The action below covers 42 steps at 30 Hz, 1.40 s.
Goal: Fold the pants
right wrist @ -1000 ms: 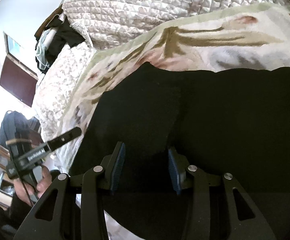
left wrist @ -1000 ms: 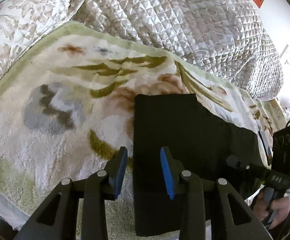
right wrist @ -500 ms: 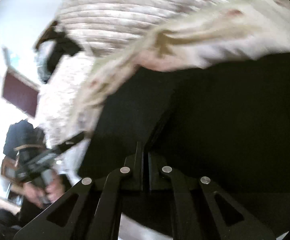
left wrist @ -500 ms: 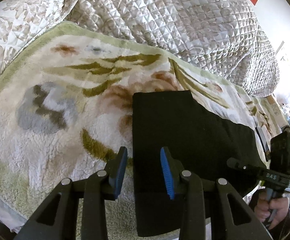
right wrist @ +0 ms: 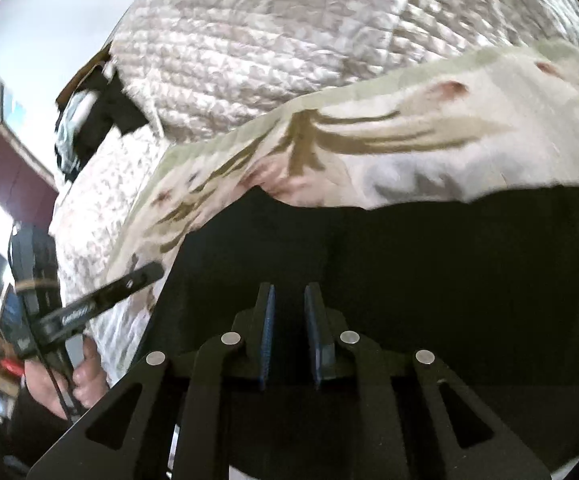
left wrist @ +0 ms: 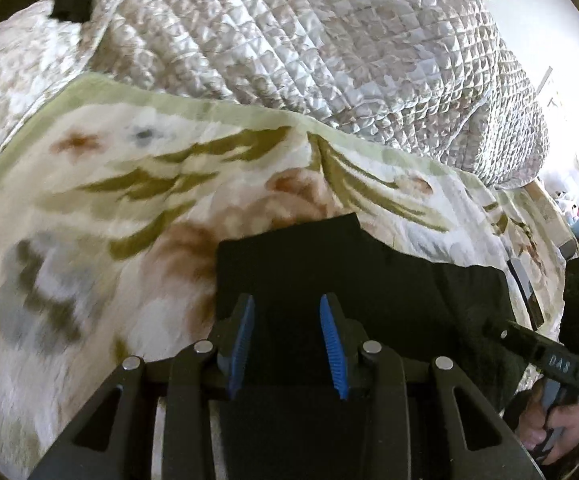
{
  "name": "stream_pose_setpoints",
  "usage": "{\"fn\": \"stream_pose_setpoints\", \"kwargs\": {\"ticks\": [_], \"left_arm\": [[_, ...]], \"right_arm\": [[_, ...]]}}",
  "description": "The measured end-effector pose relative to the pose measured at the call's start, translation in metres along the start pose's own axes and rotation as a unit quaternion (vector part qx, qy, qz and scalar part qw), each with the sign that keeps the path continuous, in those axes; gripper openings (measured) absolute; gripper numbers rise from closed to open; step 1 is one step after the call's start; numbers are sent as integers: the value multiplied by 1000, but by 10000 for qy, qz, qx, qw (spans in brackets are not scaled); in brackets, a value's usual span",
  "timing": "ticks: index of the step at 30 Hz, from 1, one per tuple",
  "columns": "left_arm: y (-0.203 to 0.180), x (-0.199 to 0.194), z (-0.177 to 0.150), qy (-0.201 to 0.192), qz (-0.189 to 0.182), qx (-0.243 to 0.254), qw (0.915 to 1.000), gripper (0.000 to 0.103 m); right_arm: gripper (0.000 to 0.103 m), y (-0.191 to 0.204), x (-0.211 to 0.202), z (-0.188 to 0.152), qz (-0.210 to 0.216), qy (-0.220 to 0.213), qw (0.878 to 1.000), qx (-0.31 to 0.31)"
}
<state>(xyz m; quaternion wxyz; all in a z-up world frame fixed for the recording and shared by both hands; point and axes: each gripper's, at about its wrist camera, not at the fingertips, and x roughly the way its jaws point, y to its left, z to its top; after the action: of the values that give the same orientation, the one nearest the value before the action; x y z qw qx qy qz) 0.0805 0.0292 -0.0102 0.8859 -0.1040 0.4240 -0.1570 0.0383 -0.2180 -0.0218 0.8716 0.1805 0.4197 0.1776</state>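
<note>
Pants point(left wrist: 329, 264): black, folded flat on blanket point(left wrist: 129, 208), near front edge of bed. Soft, limp, light by look; likely to sag and slide off itself when lifted, so best pinched at an edge or corner through all layers, both ends together. Dark cloth hides layer lines; hard to tell how many folds done.

Left to right in left view: blanket bare at left, nothing in way. Left gripper point(left wrist: 287, 340) over left end of pants, jaws partly apart, nothing between pads. Quilt point(left wrist: 309, 40) heaped behind, well clear. Dark slab point(left wrist: 525, 292) just beside right end of pants; could catch a fold.

Right gripper point(right wrist: 289, 332) over pants, jaws narrow, just been opening after closing; cloth between pads not discernible. Hand point(right wrist: 69, 376) with left gripper at left edge of right view.
</note>
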Motion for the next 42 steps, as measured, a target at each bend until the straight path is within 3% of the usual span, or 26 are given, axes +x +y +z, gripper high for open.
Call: {"fn": "stream_pose_setpoints", "kwargs": {"ticks": [5,10,17,26,42], "left_arm": [[3,32,1,268,337,86,9990,37],[-1,18,-8,129,438,243,9987,37],[-3,-17,-45,63,348,250,9991,37],[-7,-39,-78,73,483,309,9983,36],[-15,-56,-78,39,610,270,9978,36]], "right_arm": [[14,-5,43,12,-311,378,9987,-171],[15,-2,36,13,-512,260,9979,-302],[15,19,6,-36,-244,380,9964,-723],[15,19,-17,-72,-555,421,9926,-998],[16,-22,-63,-77,-722,80,9973,49]]}}
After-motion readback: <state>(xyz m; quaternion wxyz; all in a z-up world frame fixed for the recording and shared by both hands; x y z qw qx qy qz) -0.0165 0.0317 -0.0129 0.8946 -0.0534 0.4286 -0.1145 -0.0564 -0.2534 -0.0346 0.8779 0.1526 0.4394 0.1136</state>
